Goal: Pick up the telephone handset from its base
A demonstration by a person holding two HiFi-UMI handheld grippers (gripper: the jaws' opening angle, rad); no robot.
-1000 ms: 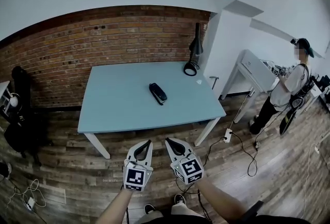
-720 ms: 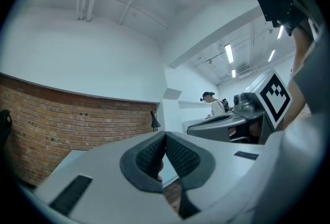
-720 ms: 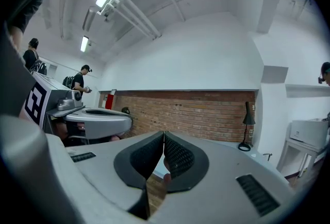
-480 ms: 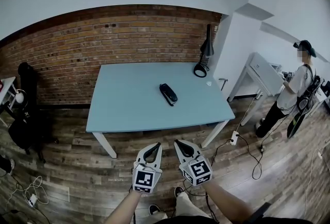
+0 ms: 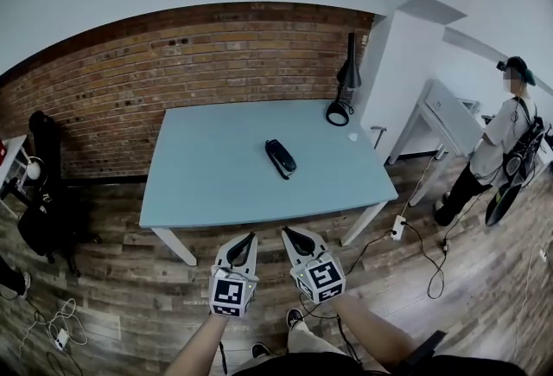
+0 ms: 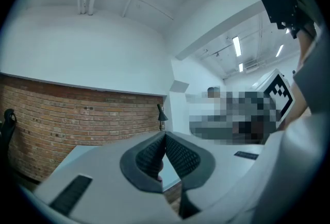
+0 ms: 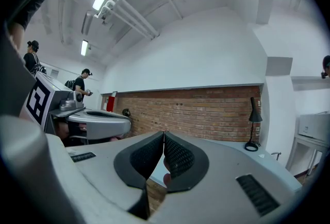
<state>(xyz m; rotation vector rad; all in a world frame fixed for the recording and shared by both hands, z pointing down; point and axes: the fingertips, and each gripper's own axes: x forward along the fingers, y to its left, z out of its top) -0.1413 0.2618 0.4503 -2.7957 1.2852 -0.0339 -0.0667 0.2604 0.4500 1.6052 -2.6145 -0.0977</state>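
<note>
1. Task status: not begun, as far as the views show; the telephone (image 5: 280, 158) lies near the middle of the blue table (image 5: 199, 193), untouched; at this range the handset cannot be told apart from its base, so it is judged to be seated there.
2. Left gripper (image 5: 245, 240): jaws closed pad against pad, nothing between them; held level in front of the operator, short of the table's near edge and well apart from the telephone.
3. Right gripper (image 5: 290, 235): jaws likewise closed and empty; carried just beside the left gripper, also well apart from the telephone.
4. Surroundings: a black desk lamp (image 5: 344, 89) stands at the far right corner of the table, clear of the telephone; a second person (image 5: 501, 141) stands well off to the right.
5. Remaining work, as judged: bring a gripper over the table to the telephone; open its jaws; align them across the handset; close on it; lift it clear of the base; every step of the pick is outstanding.
</note>
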